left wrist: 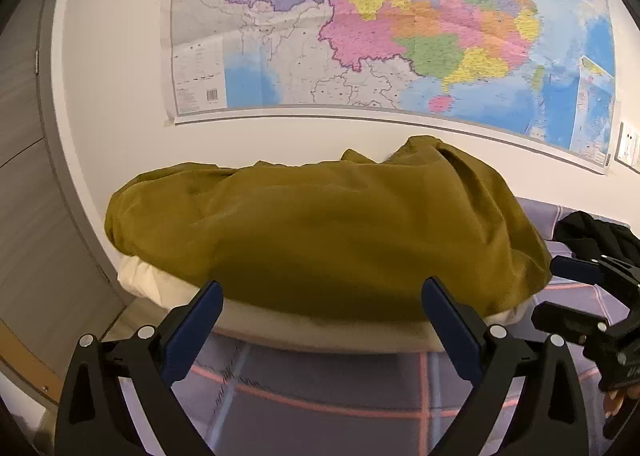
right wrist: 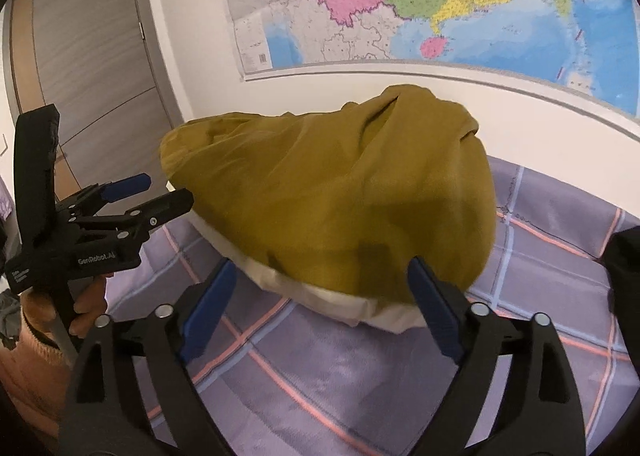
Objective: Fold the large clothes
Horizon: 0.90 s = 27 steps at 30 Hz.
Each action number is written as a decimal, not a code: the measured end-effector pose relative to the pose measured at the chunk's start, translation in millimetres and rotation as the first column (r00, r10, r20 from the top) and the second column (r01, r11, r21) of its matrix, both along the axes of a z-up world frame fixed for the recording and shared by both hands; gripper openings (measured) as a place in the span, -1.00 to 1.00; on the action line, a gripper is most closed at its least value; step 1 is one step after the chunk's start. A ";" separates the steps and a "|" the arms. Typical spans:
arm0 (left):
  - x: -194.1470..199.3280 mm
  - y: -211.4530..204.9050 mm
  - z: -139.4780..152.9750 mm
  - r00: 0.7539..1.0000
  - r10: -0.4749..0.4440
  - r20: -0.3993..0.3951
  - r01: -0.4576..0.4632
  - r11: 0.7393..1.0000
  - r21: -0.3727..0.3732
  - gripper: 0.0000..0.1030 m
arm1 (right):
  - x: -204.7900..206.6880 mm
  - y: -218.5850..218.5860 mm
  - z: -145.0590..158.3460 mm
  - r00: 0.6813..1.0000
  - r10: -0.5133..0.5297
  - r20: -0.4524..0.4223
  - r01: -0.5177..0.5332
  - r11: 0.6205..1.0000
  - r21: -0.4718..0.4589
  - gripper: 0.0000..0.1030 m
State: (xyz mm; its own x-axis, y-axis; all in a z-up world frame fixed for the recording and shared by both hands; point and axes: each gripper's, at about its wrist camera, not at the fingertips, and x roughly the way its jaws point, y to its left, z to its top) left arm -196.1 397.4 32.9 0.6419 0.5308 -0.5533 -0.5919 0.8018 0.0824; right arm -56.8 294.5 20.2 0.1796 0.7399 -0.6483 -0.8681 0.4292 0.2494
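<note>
While seen from the left wrist: left tongs (left wrist: 322,308) spread wide, nothing between the blue pads, aimed at the near edge of a mustard-yellow garment (left wrist: 320,224). Garment heaped in a rumpled mound over a cream pillow (left wrist: 320,326), just beyond the fingertips, not touched. Pillow resting on a lilac checked bedspread (left wrist: 320,388), against a white wall under a large coloured map (left wrist: 400,24). Right tongs (left wrist: 568,292) entering at the right edge, jaws apart, beside the garment's right end, with a black cloth (left wrist: 600,232) behind. Seen from the right wrist: right tongs (right wrist: 320,304) likewise wide apart and empty, pointed at the garment's (right wrist: 340,184) lower hem, which lies just past the pads atop the pillow (right wrist: 340,304). Left tongs (right wrist: 148,192) at the left, held by a hand (right wrist: 86,308), jaws parted, close beside the garment's left end. Grey door (right wrist: 92,56) behind.
</note>
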 end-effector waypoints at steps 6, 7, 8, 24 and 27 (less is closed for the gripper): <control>-8.8 -18.1 -13.0 1.000 0.025 0.002 -0.025 0.998 -0.055 0.87 | -15.4 -18.2 5.1 0.999 -0.025 0.034 0.024 1.000 0.018 0.88; -12.2 -21.2 -15.0 0.999 0.029 0.017 -0.027 0.997 -0.070 0.87 | -17.9 -21.3 5.4 0.999 -0.029 0.042 0.028 0.999 0.018 0.88; -14.6 -23.6 -16.3 0.999 0.038 0.024 -0.036 0.996 -0.080 0.87 | -20.0 -22.9 5.3 0.999 -0.025 0.043 0.024 1.000 0.018 0.88; -37.5 -63.7 -21.1 0.998 0.054 0.029 -0.052 0.996 -0.067 0.87 | -54.0 -55.6 4.5 0.999 -0.035 0.031 0.033 0.999 0.038 0.89; -41.8 -67.5 -17.9 0.997 0.064 0.034 -0.062 0.996 -0.059 0.87 | -59.9 -59.3 4.5 0.999 -0.035 0.031 0.034 0.999 0.043 0.89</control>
